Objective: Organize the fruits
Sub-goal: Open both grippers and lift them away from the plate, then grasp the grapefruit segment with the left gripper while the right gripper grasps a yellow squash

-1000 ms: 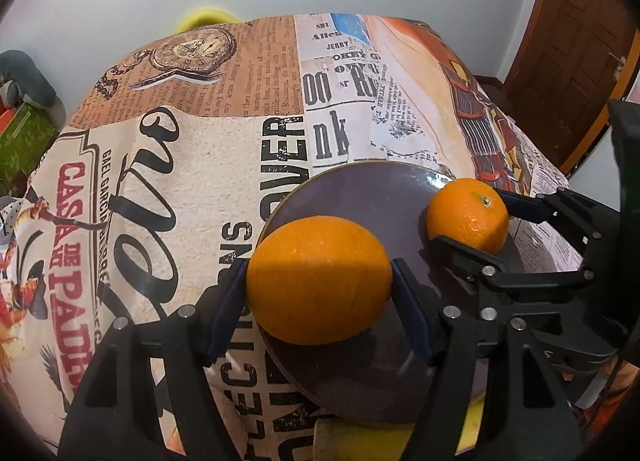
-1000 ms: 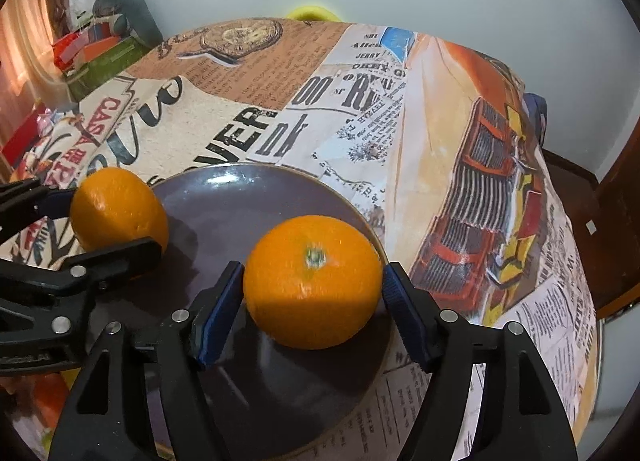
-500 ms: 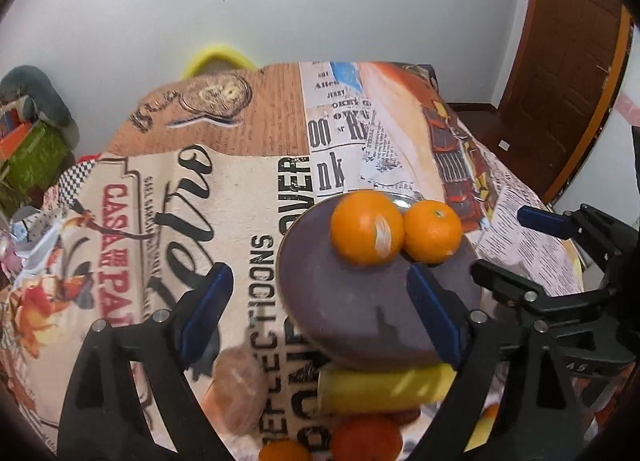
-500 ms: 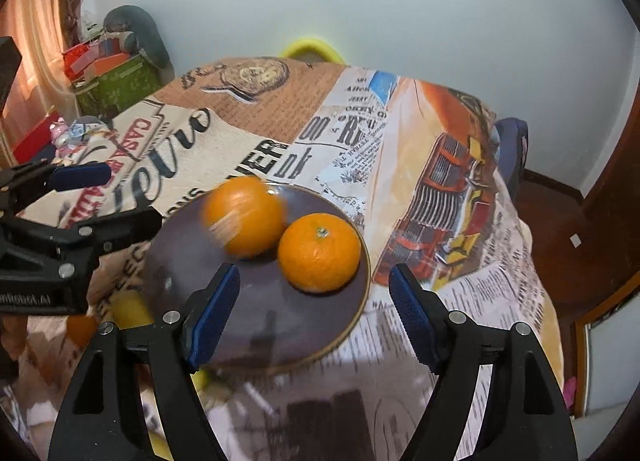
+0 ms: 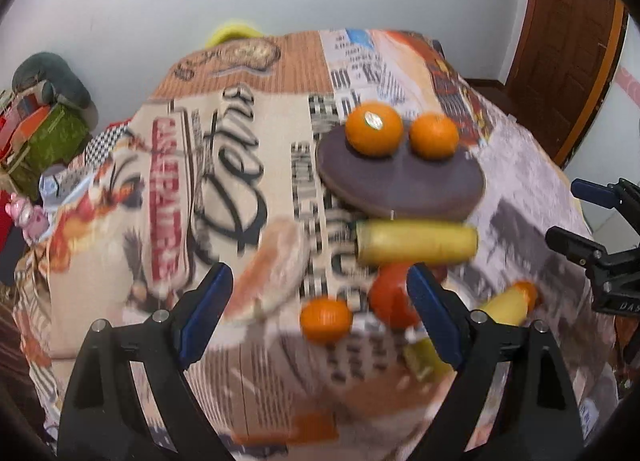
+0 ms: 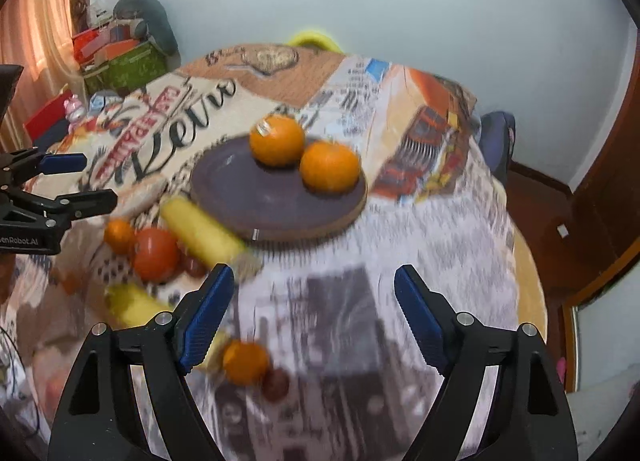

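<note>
Resting on a flat round plate [image 6: 256, 203], two dimpled oranges [image 6: 277, 141].

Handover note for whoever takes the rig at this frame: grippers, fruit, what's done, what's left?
Left gripper: open, empty, above the table's near side.
Right gripper: open, empty.
Plate: two oranges on its far side, side by side.
Off the plate: banana at its near rim, tomato, small orange, more blurred fruit nearer.
Done: two oranges plated. Left: the loose fruit.
</note>
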Tool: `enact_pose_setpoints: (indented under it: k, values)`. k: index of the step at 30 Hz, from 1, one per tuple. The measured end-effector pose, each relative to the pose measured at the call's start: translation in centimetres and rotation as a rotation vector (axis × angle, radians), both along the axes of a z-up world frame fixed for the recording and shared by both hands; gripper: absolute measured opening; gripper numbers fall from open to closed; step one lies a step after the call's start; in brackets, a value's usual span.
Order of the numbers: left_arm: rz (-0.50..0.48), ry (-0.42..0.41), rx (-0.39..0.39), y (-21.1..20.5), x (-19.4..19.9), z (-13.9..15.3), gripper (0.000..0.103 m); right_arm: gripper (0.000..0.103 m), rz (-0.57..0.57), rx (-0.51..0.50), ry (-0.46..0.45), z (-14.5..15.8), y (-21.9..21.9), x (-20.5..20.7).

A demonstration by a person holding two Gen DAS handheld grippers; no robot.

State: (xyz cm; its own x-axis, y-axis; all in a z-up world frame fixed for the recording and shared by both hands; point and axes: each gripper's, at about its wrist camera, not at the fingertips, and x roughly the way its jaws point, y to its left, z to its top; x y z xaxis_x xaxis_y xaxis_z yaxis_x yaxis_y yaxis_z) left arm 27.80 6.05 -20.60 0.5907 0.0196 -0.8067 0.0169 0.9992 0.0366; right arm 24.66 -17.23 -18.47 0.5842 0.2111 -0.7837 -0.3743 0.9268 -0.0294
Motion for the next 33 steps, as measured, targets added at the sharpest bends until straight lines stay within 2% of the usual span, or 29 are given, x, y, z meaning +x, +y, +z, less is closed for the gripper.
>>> enact_pose_setpoints:
  k: [5, 8, 17, 23, 26, 29, 33]
  values:
    - [0.012, 0.039, -0.052, 0.1, -2.4, -1.8, 0.089, 0.08, -0.027, -0.02, 0.057, -2.2, -0.7, -1.9]
    - [0.015, 0.058, -0.046, -0.1, -3.3, -2.9, 0.089, 0.08, -0.027, -0.01, 0.09, -3.2, -0.4, -2.5]
    - [0.016, 0.116, -0.076, -0.4, -5.6, -5.3, 0.089, 0.08, -0.029, -0.057, 0.069, -3.5, 1.0, -3.2]
    - [0.038, 0.116, -0.108, 0.1, -4.8, -5.5, 0.092, 0.079, 0.055, 0.023, 0.141, -3.7, 2.5, -4.5]
    - [0.053, 0.1, -0.109, 0.7, -5.0, -5.0, 0.092, 0.08, 0.071, -0.034, 0.086, -3.0, 3.7, -5.2]
    - [0.06, 0.079, -0.097, 1.6, -5.9, -4.4, 0.092, 0.08, 0.113, -0.014, 0.069, -1.8, 4.5, -5.4]
    - [0.08, 0.062, -0.07, 3.2, -7.2, -4.0, 0.092, 0.08, 0.162, -0.049, 0.055, -1.6, 6.4, -4.9]
